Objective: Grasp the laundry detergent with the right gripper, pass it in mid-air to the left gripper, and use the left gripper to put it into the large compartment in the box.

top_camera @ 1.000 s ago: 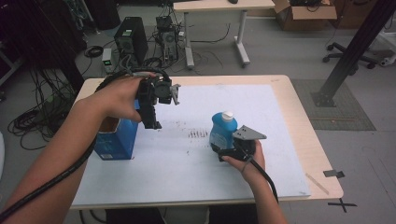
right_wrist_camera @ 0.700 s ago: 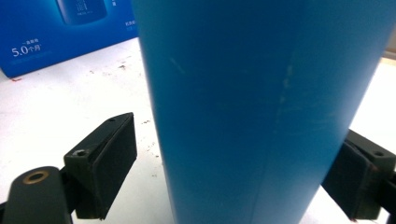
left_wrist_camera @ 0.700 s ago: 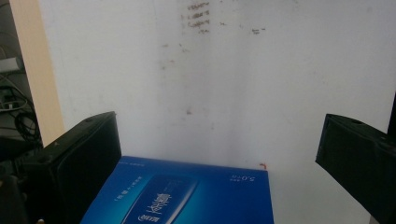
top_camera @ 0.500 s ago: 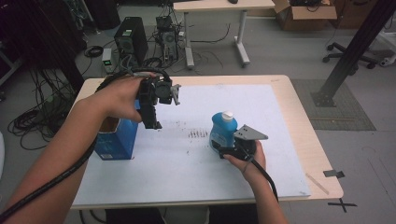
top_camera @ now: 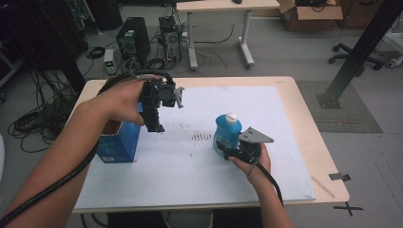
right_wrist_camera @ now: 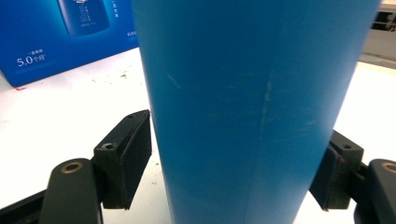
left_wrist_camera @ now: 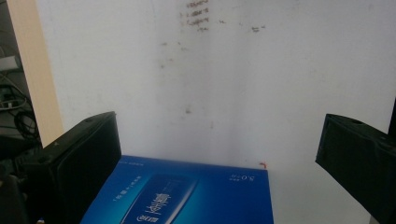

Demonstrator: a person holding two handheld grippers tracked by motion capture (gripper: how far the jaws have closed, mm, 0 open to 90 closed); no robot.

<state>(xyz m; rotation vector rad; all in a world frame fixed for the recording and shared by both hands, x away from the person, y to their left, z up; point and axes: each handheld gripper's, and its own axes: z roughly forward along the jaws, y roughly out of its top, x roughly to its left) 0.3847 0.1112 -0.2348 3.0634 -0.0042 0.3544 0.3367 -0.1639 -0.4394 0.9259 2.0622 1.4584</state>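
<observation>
I have the right gripper (top_camera: 227, 153) low on the table (top_camera: 304, 109), its jaws on either side of the blue bottle (top_camera: 227, 133). In the right gripper view the bottle (right_wrist_camera: 252, 107) fills the space between the pads; the right pad touches its side, while the left pad looks just off the surface, so I cannot tell whether the grip is fully closed on it. The bottle stands upright with its white cap (top_camera: 231, 117) on top, near the middle of the white sheet (top_camera: 266, 104).

My left gripper (top_camera: 153, 124) hangs above the table, pointing down, released with jaws spread wide and nothing between them. Under it, at the sheet's left edge, stands the blue carton (top_camera: 118, 142), its top open. The left gripper view shows the carton's printed face (left_wrist_camera: 187, 196) below the jaws.
</observation>
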